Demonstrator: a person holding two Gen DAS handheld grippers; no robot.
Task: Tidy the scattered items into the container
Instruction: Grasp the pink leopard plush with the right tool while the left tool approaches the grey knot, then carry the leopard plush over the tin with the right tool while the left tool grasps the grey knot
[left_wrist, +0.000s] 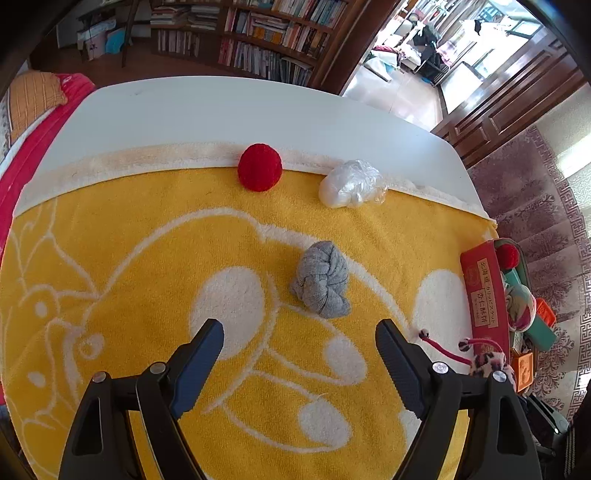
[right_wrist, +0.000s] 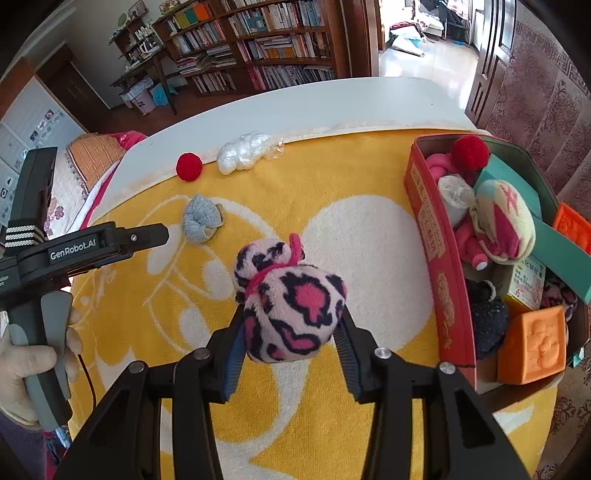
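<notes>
Low in the middle of the right wrist view, the right gripper (right_wrist: 291, 332) has its jaws clamped on a plush pouch (right_wrist: 295, 314) in pink, white and black leopard print, tied with a pink cord; the pouch sits lifted off the yellow-and-white towel (right_wrist: 369, 177) that covers the white worktop (right_wrist: 295, 103). No earlier look is at hand to show how the jaws got there.

At the right edge of that view stands the container, a red box (right_wrist: 439, 280) with printed lettering on its side wall. It already holds a red pompom (right_wrist: 471, 153), a rolled pink-and-cream sock (right_wrist: 506, 229), an orange embossed block (right_wrist: 535, 347), a dark fuzzy ball (right_wrist: 487, 325) and a teal carton (right_wrist: 517, 184).

Across the left side of the frame, a gloved hand (right_wrist: 29, 365) grips the handle of the left gripper (left_wrist: 299, 347). In the left wrist view its jaws stand wide apart with nothing between them, hanging over the towel just below a rolled grey sock (left_wrist: 325, 284) at the centre of the frame.

Toward the top of that view, at the towel's far hem, a second red pompom (left_wrist: 260, 168) lies left of a crumpled clear plastic bag (left_wrist: 351, 182), the two apart from each other. Bookshelves (left_wrist: 266, 33) fill the background behind the worktop.
</notes>
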